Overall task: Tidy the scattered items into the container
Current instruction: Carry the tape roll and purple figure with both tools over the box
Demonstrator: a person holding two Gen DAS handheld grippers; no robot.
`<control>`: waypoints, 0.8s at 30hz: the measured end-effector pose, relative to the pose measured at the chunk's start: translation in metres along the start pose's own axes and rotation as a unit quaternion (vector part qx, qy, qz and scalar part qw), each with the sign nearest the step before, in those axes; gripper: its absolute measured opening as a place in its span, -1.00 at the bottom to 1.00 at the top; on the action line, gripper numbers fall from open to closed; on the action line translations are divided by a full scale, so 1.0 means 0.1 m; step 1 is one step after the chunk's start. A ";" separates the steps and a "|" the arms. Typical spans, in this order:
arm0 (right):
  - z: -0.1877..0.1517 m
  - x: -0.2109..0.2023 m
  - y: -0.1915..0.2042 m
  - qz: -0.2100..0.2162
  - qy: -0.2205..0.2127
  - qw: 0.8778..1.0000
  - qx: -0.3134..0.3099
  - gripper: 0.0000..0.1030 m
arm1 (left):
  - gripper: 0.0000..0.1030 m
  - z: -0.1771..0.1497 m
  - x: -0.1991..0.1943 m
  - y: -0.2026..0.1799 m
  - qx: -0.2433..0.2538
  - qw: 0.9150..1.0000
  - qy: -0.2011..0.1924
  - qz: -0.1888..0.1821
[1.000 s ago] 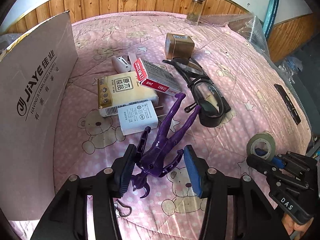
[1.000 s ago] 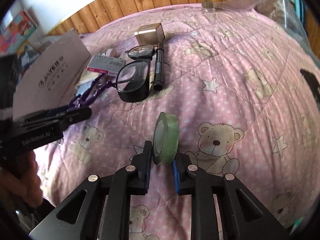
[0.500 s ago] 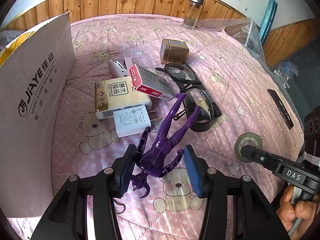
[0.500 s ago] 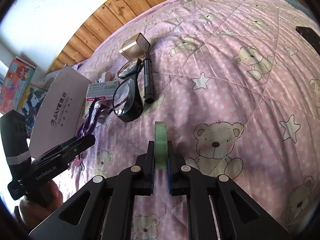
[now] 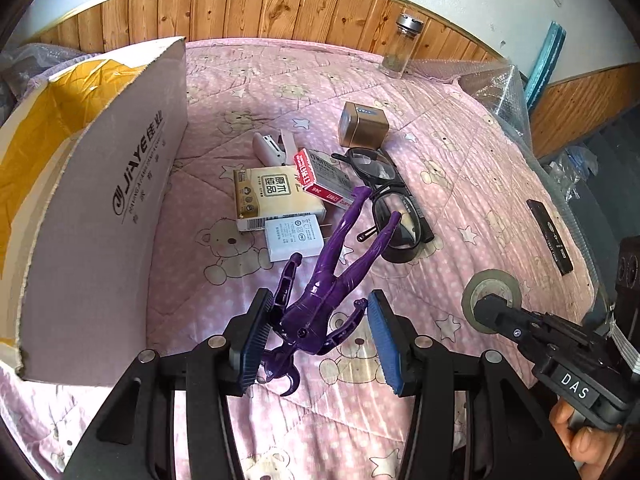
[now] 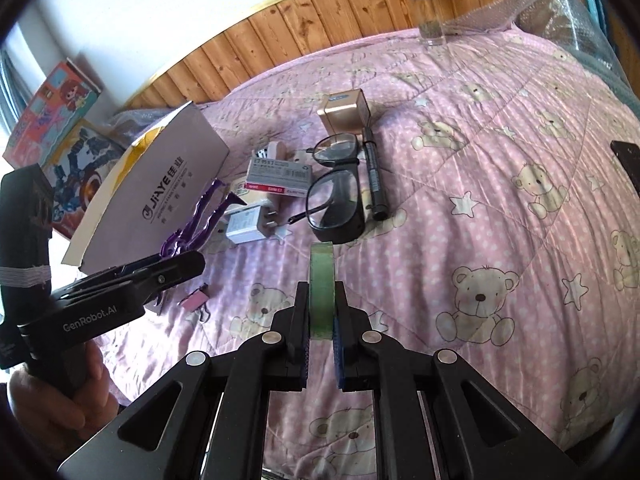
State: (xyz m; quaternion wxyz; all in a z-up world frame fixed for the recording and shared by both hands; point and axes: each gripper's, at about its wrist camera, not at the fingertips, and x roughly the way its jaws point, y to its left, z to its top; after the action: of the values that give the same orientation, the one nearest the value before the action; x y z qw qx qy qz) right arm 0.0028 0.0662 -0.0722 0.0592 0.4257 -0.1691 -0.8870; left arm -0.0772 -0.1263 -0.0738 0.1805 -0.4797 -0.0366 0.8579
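- The left tongs hold a purple toy figure lifted off the bed. The pads stand fairly wide, and only the figure's bent arms seem to touch them, so the hold looks loose rather than a firm clamp on the body.
- The right tongs are pressed together on a roll of green tape, gripped flat across its sides and held on edge.
- The cardboard box stands open on the left side of the bed, near the figure and farther from the tape.
- Left scattered on the quilt: glasses, a black pen, a white charger, a tissue pack, a red and white carton, a gold tin, a glass jar and a pink binder clip.
- Risk one — the figure could swing or slip out on the way to the box, since thin curved limbs give the pads little to bite on.
- Risk two — both tongs head for the same opening, and they could knock together at the rim or push the light box wall over.
- Risk three: the tape, if let go on edge, may roll off rather than settle inside.
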 end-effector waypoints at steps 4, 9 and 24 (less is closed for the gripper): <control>0.02 -0.12 0.18 -0.005 -0.011 1.000 -0.021 -0.81 | -0.03 0.03 -0.20 0.02 -0.003 1.000 -0.014 0.001; 0.08 -0.30 0.49 -0.005 -0.029 0.998 -0.061 -0.81 | -0.03 0.06 -0.47 0.04 -0.009 0.999 -0.038 -0.003; 0.28 -0.52 1.52 0.039 -0.061 0.986 -0.149 -0.81 | -0.03 0.08 -1.30 0.48 -0.067 0.992 -0.106 -0.034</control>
State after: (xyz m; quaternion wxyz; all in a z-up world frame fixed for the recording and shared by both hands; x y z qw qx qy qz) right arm 0.0077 -0.0565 0.0355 0.1462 0.3503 -0.0552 -0.9235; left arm -0.0352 -0.2155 0.0245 0.1722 -0.3959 -0.1287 0.8928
